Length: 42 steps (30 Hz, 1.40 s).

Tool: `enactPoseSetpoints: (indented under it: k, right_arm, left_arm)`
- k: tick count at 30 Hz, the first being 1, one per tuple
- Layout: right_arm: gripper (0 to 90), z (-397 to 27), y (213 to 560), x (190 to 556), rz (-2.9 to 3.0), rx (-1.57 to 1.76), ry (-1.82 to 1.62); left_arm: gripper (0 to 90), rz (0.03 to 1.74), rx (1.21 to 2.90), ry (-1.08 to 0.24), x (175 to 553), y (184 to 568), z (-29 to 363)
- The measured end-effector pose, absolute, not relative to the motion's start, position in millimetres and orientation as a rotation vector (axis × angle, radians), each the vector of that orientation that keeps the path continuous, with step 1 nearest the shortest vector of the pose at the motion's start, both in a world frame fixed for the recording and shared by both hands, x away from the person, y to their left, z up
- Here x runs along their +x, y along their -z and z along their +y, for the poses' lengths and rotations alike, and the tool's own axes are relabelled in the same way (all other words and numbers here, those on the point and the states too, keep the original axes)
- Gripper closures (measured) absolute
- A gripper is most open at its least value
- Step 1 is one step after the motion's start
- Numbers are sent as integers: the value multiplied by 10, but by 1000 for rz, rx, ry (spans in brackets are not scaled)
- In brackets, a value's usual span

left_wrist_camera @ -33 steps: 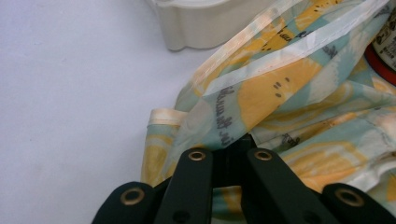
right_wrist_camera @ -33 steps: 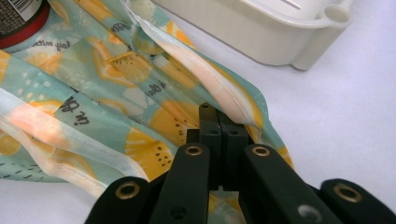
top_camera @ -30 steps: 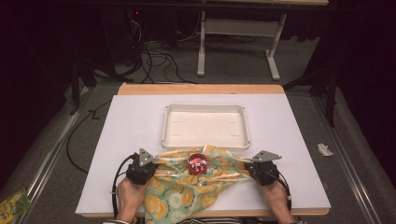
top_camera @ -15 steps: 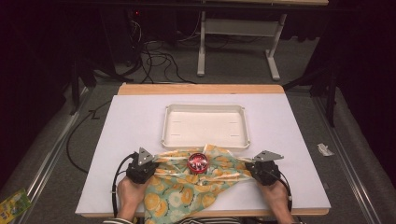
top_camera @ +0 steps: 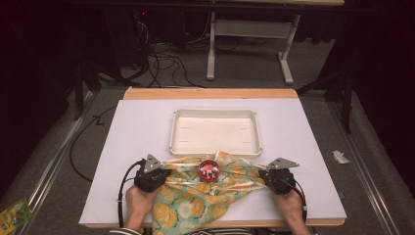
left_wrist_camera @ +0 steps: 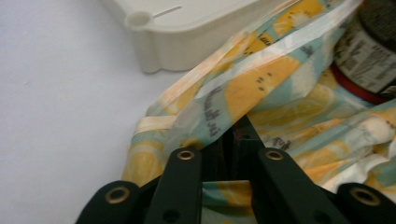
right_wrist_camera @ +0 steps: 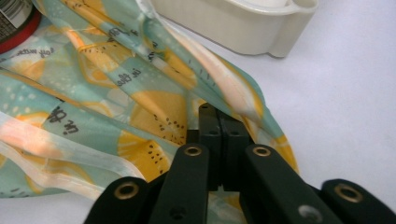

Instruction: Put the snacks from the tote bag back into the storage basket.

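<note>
The lemon-print cloth [top_camera: 205, 193] lies spread on the near tabletop [top_camera: 137, 127], a red-capped jar [top_camera: 208, 169] on it, the tray [top_camera: 215, 131] just beyond. The left gripper [top_camera: 164, 175] has just begun loosening on its left edge; the right gripper [top_camera: 262, 177] stays clamped on the right edge. Letting go seems under way.

High view looks down the table; both gripper views sit close, sharing the cloth [top_camera: 205, 193] and tray [top_camera: 215, 132].

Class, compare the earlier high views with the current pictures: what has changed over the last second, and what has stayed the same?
Little has changed. The left gripper has just been opening its jaws slightly, with the lemon-print cloth between them. The right gripper stays shut on the cloth; the red-lidded jar and white tray have not moved.
</note>
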State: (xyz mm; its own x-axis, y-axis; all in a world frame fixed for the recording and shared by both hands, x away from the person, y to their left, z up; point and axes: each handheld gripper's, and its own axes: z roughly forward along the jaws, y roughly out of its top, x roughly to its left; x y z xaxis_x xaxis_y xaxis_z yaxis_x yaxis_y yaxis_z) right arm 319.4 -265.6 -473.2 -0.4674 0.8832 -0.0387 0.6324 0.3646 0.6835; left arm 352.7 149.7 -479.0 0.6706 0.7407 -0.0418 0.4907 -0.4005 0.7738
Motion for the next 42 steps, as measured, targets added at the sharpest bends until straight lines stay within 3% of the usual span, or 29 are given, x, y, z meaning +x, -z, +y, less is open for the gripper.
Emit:
enactPoseSetpoints:
  k: [9, 24, 42]
  right_arm:
    - [789, -2653, 4659, 3138, 2231, 1307, -982]
    - [719, -2644, 4573, 3098, 2236, 1259, -1082]
    - [654, -2570, 4519, 3074, 2245, 1230, -1132]
  left_arm:
    - [685, 905, 2061, -362, 3450, 4722, 1509]
    - [435, 865, 2041, -307, 3353, 4601, 1478]
    - [472, 728, 2012, -277, 3168, 4377, 1495]
